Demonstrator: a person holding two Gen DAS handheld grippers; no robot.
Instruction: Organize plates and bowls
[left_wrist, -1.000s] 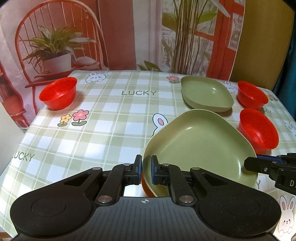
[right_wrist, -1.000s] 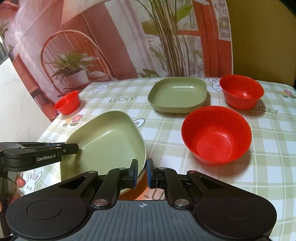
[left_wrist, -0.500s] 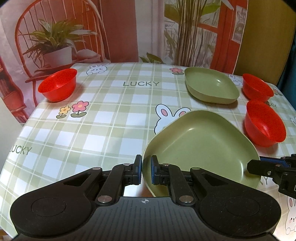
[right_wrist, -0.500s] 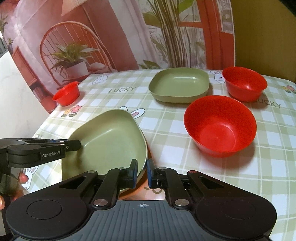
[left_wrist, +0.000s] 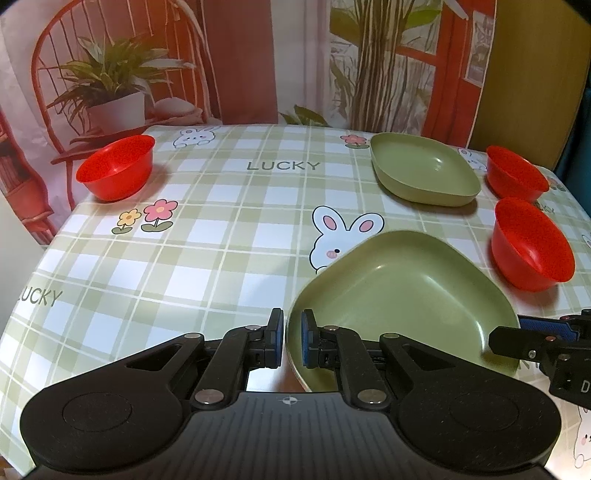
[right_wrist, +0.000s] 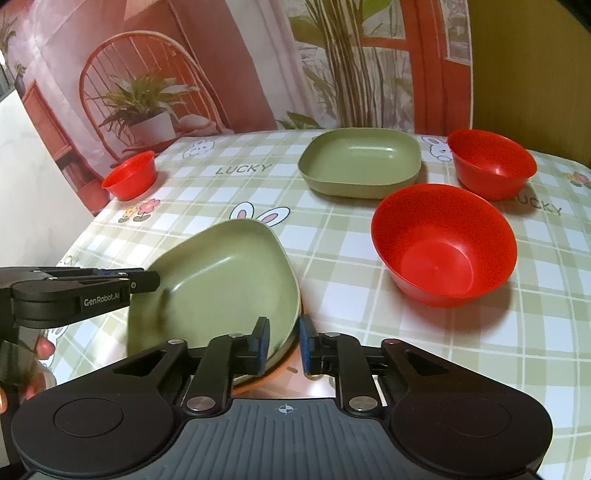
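The counter (left_wrist: 192, 236) with its checked cloth is carrying everything here: two green plates and three red bowls in plain sight. The near plate (left_wrist: 402, 291) is sitting tilted right in front of the person, and it looks like it's resting on something orange-red underneath, maybe another bowl, hard to say since only a sliver is showing in the right wrist view. The far plate (right_wrist: 360, 162) is lying flat toward the back, well apart, straight ahead and a bit right of the held one. That's the relation that matters: the likely move is carrying the near plate forward to stack it on the far one.

The big bowl (right_wrist: 443, 243) is sitting just right of the near plate, another bowl (right_wrist: 493, 162) is beside the far plate, and a small bowl (left_wrist: 116, 166) is off alone at the far left.

The left gripper (left_wrist: 291, 339) is pinching the near plate's left rim, jaws nearly closed on the thin edge. The right gripper (right_wrist: 282, 343) is straddling the opposite rim, jaws a bit wider, left pad touching the plate; whether it's actually clamping, can't tell.
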